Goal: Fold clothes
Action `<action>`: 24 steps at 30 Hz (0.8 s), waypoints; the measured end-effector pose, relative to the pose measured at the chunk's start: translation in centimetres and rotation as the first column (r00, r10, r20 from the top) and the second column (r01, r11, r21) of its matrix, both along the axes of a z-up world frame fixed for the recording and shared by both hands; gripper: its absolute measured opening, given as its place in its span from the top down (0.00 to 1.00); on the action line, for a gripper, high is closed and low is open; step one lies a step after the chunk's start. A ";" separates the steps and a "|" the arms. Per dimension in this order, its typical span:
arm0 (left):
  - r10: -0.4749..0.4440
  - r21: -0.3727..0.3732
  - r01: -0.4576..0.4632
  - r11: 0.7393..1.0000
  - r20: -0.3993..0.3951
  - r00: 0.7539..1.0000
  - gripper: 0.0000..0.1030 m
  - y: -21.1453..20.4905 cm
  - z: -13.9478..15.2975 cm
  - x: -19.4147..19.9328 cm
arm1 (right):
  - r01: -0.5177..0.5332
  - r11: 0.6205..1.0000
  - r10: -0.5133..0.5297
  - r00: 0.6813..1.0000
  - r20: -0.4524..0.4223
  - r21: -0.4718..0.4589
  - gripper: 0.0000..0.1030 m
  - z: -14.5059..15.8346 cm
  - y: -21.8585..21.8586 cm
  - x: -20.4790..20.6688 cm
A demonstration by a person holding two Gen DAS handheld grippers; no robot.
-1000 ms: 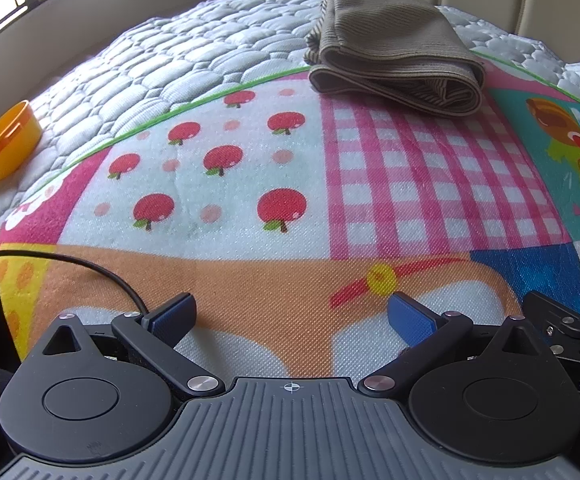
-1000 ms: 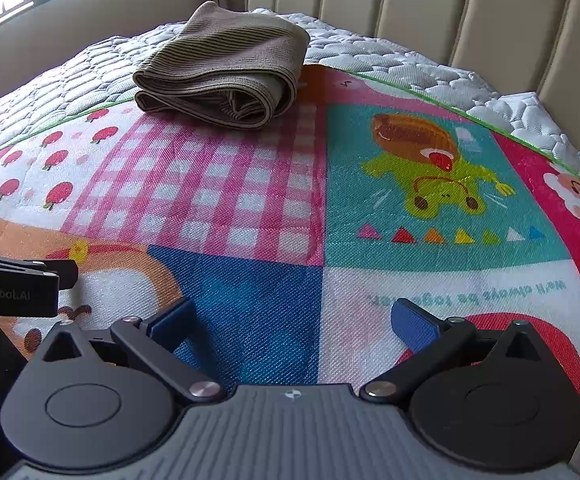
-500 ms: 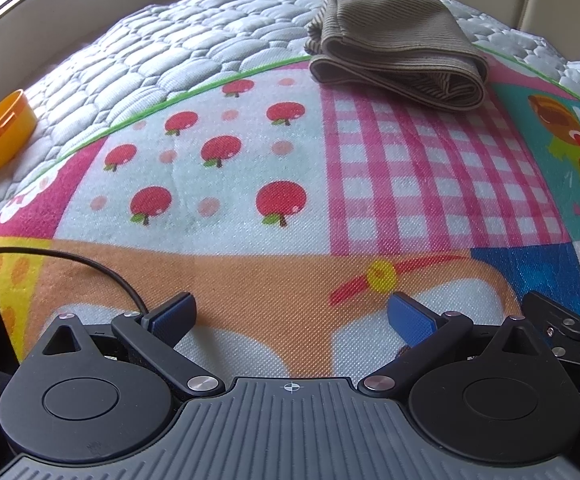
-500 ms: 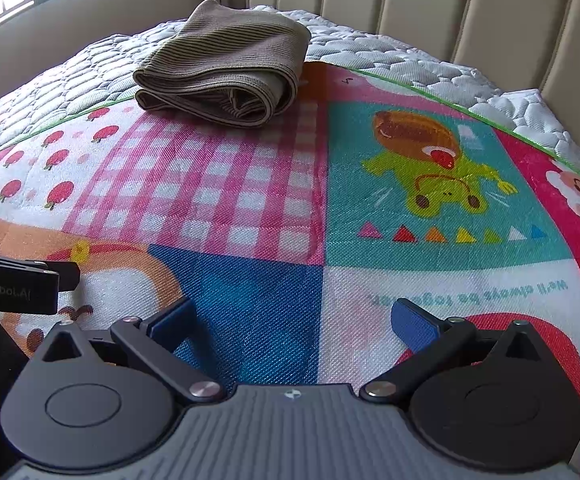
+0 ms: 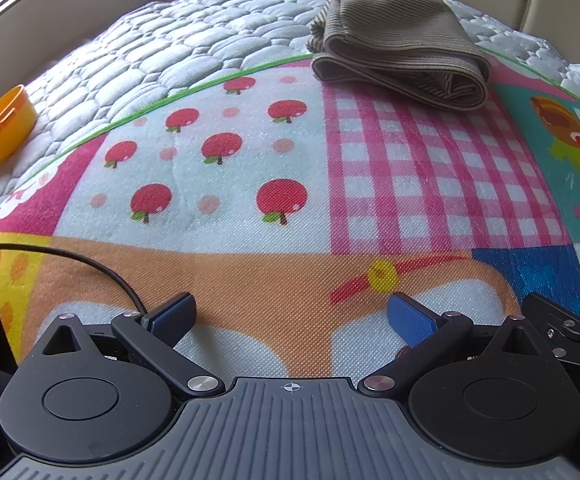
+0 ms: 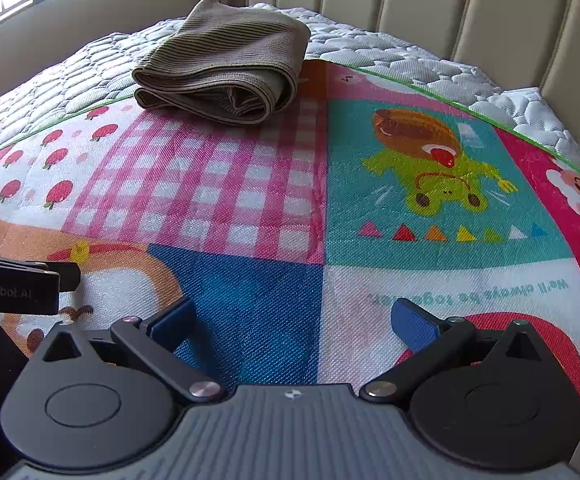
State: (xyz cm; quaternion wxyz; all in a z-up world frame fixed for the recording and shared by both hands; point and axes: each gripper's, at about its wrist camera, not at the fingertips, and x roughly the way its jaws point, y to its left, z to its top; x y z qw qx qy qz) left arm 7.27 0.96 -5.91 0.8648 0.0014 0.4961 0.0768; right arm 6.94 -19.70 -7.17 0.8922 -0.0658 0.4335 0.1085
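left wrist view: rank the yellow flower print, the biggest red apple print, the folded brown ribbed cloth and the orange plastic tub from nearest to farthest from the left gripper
1. Yellow flower print: just ahead of the left gripper, slightly right, on the colourful play mat.
2. Biggest red apple print: mid-mat, centre.
3. Orange plastic tub: far left, on the white quilted mattress.
4. Folded brown ribbed cloth: far right, straddling the mat's far edge.

The tub and cloth are close to call.

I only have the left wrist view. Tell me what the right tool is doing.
Observer: The right tool is open with nothing between its fingers, over the blue patch of the mat.
Operator: Report what lies to the right of the frog panel.
Observer: A pink panel with a Santa figure, at the mat's edge, with the quilted mattress beyond it.
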 end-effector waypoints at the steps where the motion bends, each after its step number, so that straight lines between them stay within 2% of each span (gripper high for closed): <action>1: 0.000 0.000 0.000 1.000 0.001 1.000 0.00 0.0 0.0 0.0 | 0.000 1.000 0.000 1.000 0.001 -0.001 0.00 0.0 0.0 0.0; 24: 0.003 0.004 -0.003 1.000 0.016 1.000 0.00 -0.1 0.0 -0.2 | 0.000 1.000 0.000 1.000 0.011 -0.007 0.00 -0.1 0.1 -0.1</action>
